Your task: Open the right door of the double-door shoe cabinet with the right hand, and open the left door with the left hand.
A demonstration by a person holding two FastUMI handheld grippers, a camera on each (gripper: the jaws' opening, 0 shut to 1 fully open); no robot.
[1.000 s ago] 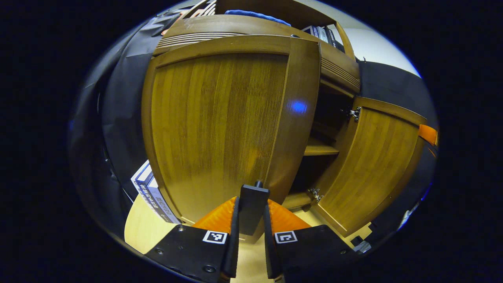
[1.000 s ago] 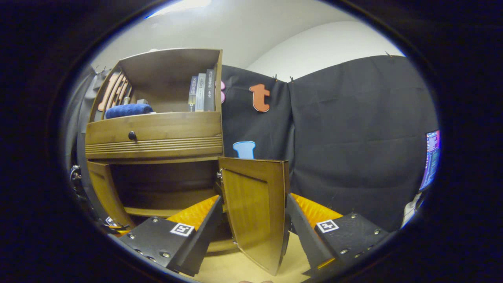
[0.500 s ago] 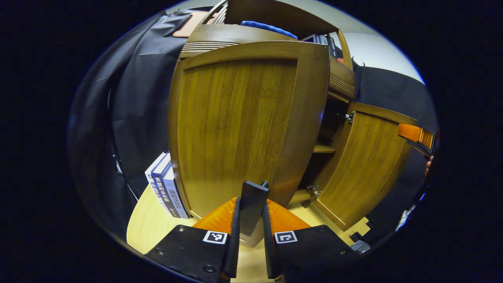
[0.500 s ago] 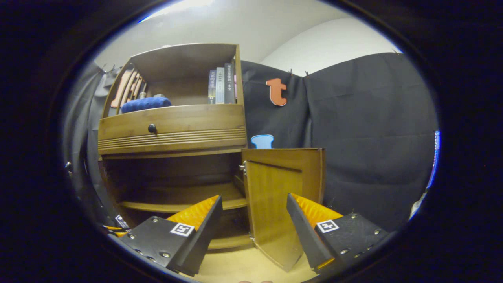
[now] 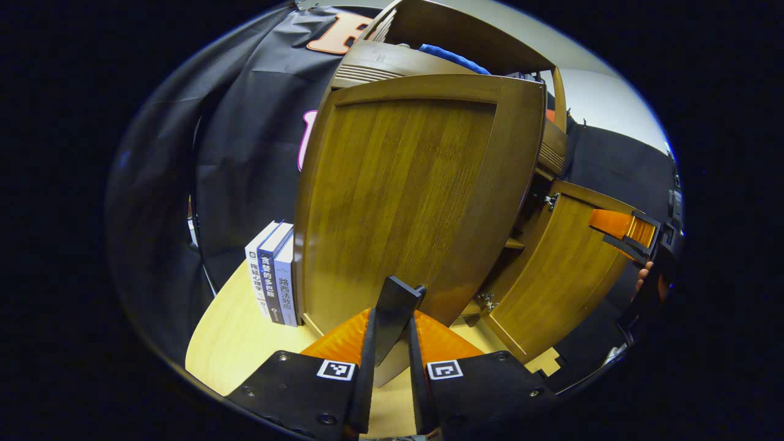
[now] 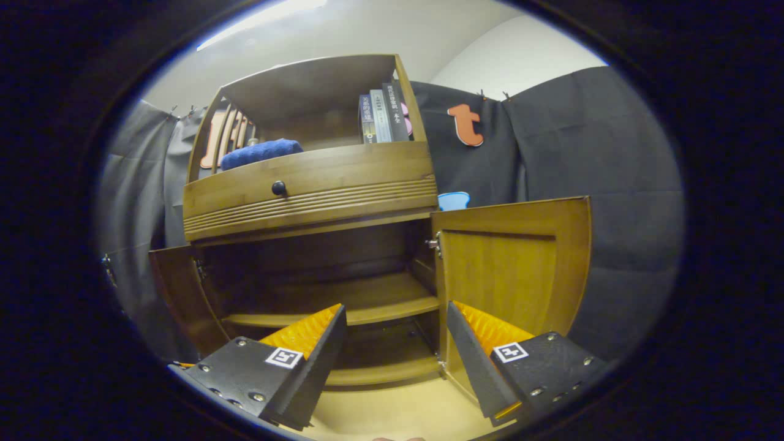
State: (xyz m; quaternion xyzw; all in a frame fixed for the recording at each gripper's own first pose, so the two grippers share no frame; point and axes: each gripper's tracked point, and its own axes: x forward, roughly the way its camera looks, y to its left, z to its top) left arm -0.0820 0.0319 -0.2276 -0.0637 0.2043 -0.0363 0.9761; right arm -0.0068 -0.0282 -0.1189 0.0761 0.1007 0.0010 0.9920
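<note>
The wooden shoe cabinet [image 6: 306, 184] stands with both doors swung out. Close in front in the left gripper view is the left door [image 5: 398, 208]; my left gripper [image 5: 392, 315] is shut on its lower free edge, and the knob is hidden. In the right gripper view the left door [image 6: 177, 294] stands edge-on. The right door [image 6: 508, 269] hangs wide open, its inner face showing. My right gripper [image 6: 395, 309] is open and holds nothing, back from the cabinet's dark inside with its shelf [image 6: 355, 300]. The right gripper [image 5: 625, 226] also shows beyond the right door [image 5: 563, 269].
Three books [image 5: 272, 275] stand on the pale table [image 5: 233, 343] left of the cabinet. A drawer with a dark knob [image 6: 279, 188], a blue towel [image 6: 260, 153] and books [image 6: 383, 116] are above the doors. A hand [image 5: 643, 283] holds the right gripper.
The left door has swung further open with my left gripper on it. My right gripper, which had the right door between its open fingers, has come off it and now faces the cabinet's inside.
</note>
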